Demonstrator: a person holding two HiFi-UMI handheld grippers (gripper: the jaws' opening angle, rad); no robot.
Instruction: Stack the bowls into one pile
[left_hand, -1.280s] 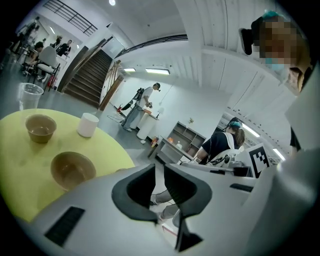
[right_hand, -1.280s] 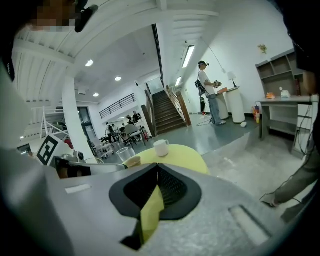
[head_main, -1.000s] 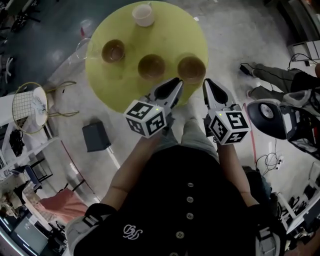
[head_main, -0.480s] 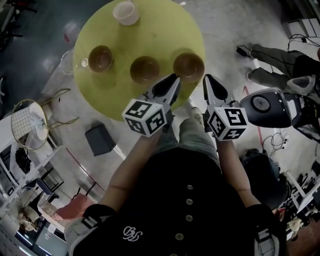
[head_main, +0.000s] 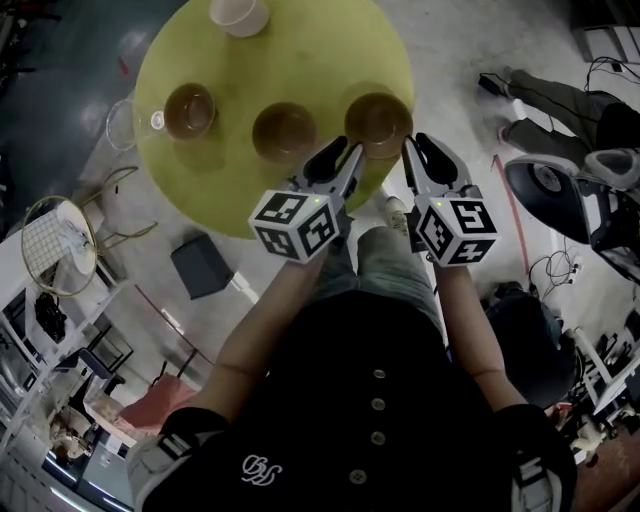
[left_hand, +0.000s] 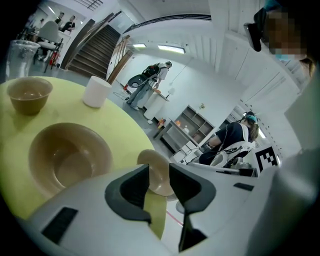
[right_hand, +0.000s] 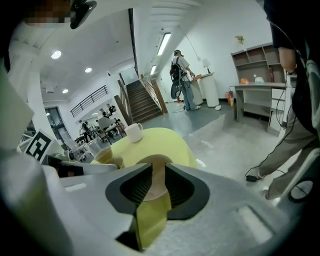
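Three brown bowls stand in a row on the round yellow table (head_main: 300, 60): a left bowl (head_main: 190, 110), a middle bowl (head_main: 284, 131) and a right bowl (head_main: 378, 124). My left gripper (head_main: 347, 152) hovers at the near table edge between the middle and right bowls, its jaws opening with nothing between them. My right gripper (head_main: 415, 143) hangs just right of the right bowl, its jaws opening by a narrow gap, also empty. In the left gripper view the middle bowl (left_hand: 70, 160) lies left of the jaws and the right bowl (left_hand: 159, 176) shows beyond the gap. The right bowl (right_hand: 156, 175) shows beyond the right gripper's jaws too.
A white cup (head_main: 238, 14) stands at the table's far edge and a clear glass (head_main: 128, 120) at its left edge. On the floor are a dark box (head_main: 201, 265), a wire stool (head_main: 58, 230) and, at right, a person's legs (head_main: 560, 95).
Both grippers have sunk toward the table's near edge, closer to the right bowl. Both pairs of jaws, closed before, now stand apart.
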